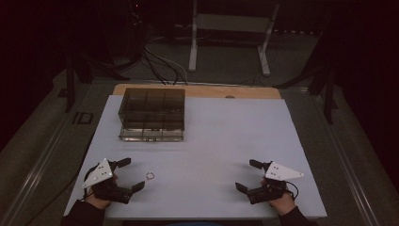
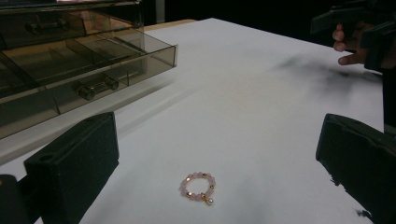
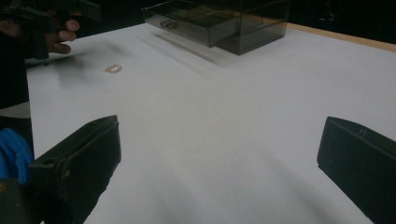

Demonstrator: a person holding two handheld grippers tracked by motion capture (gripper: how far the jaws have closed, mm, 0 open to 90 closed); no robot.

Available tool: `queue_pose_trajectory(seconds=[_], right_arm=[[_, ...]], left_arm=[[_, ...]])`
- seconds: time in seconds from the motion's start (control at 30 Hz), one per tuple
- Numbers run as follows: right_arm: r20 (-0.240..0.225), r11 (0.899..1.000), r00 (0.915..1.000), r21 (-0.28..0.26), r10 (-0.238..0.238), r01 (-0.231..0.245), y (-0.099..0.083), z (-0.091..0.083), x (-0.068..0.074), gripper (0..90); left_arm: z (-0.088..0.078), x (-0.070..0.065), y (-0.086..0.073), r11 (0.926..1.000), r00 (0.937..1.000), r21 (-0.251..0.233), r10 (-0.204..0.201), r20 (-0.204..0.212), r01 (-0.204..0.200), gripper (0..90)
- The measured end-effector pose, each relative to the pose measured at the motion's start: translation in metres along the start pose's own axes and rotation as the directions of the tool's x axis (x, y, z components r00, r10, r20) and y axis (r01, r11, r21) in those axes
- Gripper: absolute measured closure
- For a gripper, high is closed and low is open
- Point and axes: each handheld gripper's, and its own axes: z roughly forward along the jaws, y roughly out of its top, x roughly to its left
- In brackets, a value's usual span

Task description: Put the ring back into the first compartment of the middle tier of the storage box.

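The left hand-held gripper (image 1: 132,174) rests low at the near left of the worktop (image 1: 226,141), jaws spread wide and grasping nothing. Between and just ahead of its jaws lies the bracelet (image 2: 198,186), flat on the white surface and touching neither jaw. That placing looks deliberate: with the bracelet inside the open span, one short push forward and a squeeze should be enough to pick it up.

The bracelet is a small ring of pale pink beads with a few gold ones spaced among them, and a little pearl-like drop hangs at its near side. From the high view it is only a tiny loop (image 1: 150,175); from the right gripper view it is a faint pinkish ring (image 3: 113,68) just beside the other hand.

The right hand-held gripper (image 1: 245,176) sits well apart from the bracelet, across the near edge of the worktop, its jaws likewise released and empty, probably waiting its turn.

Beyond the bracelet, toward the far left, stands the organizer (image 1: 151,114), a smoky clear box with compartments. A drawer (image 2: 100,65) is pulled out toward the bracelet, likely so the piece can be dropped straight in.
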Motion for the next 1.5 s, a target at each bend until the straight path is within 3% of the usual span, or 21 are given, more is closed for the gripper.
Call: queue_pose_trajectory(seconds=[0.3,0.5,0.93,1.5], right_arm=[[-0.006,1.000,1.0000,0.005,0.000,0.000,0.000,0.001,0.001,0.0],[-0.007,1.000,1.0000,0.004,-0.006,0.007,0.001,0.001,0.003,0.0],[-0.003,1.000,1.0000,0.005,0.002,-0.001,0.001,0.001,0.004,0.0],[-0.001,1.000,1.0000,0.000,0.003,-0.003,0.001,0.001,0.004,0.0]], left_arm=[[0.002,-0.004,0.000,0.9997,0.9995,0.019,0.016,0.027,-0.016,0.9],[0.005,-0.012,0.005,0.9991,0.9966,0.035,0.022,0.080,-0.025,0.9],[0.006,-0.023,0.034,0.9930,0.9814,0.063,0.088,0.171,-0.100,0.9],[0.007,-0.012,0.068,0.9861,0.9754,0.060,0.143,0.168,-0.155,0.9]])
